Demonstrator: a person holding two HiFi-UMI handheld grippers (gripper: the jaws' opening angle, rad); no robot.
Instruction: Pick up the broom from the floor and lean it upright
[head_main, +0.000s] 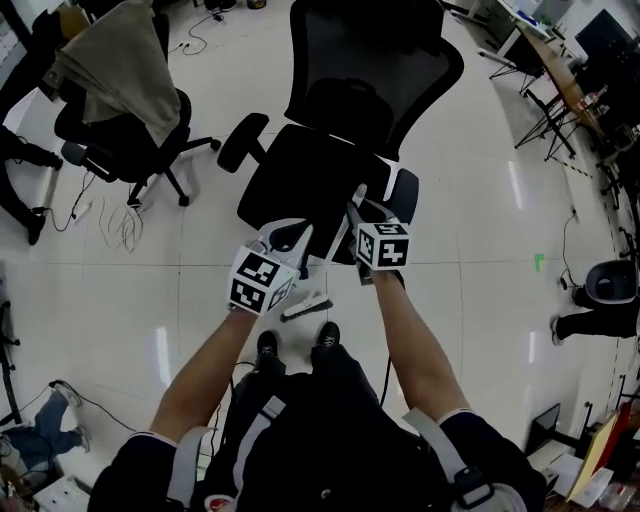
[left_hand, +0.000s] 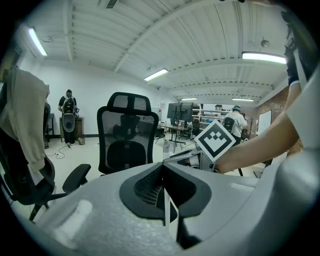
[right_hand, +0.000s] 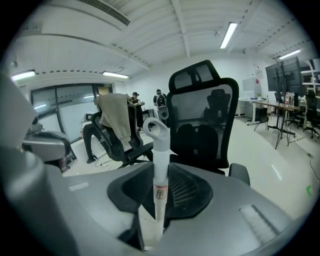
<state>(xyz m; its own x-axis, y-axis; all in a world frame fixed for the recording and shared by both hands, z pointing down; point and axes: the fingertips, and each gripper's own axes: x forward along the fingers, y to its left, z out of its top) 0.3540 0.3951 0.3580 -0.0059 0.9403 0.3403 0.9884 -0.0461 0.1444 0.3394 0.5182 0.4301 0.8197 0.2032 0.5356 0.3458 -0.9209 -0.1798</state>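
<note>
Left gripper (left_hand: 161, 167): jaws are together, and nothing is seen gripped between them.
Right gripper (right_hand: 160, 175): jaws stand partly apart and clamp the broom (right_hand: 159, 150) by its thin white plastic handle.
Broom position: the handle stands nearly upright between the right jaws, with its ring-shaped end (right_hand: 156, 129) on top. In the head view it lies between the two grippers, in front of the chair seat.
Writing: a small label (right_hand: 160, 192) with a red frame is on the handle, its dark mark too small to read. Each gripper cube carries black-and-white square markers.
Person: bare forearms, black shoes (head_main: 325, 335).
Grey-white long piece (head_main: 305, 305): just ahead of the shoes; I cannot tell what it is.
Black mesh office chair (head_main: 350, 110): directly behind the grippers.
Second black chair (head_main: 120, 140): to the left, with a beige cloth (head_main: 115, 65) draped over it.
Surface: glossy white tiled floor (head_main: 480, 250) with loose cables (head_main: 115, 220) and a small green mark (head_main: 540, 262).
Room: an office with desks and monitors (left_hand: 182, 111) far back, a white ribbed ceiling and long lamps (left_hand: 157, 75).
</note>
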